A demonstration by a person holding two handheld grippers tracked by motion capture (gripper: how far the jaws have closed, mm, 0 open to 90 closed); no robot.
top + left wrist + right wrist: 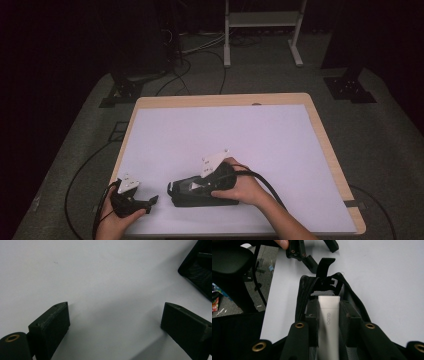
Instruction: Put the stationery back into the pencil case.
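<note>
Right gripper view shows a white tube (328, 322) pinched between the right gripper (328, 315) fingers, halfway inside an open black pouch (304, 290) at frame centre. If the pouch slides on the smooth surface (387, 277), the tube could snag the zipper edge (nothing pins it). The left gripper (115, 315), fingers spread, hovers beside the pouch, low left in the high view.

A wooden table (325, 145) stands on grey carpet (380, 135) in a dark room.
</note>
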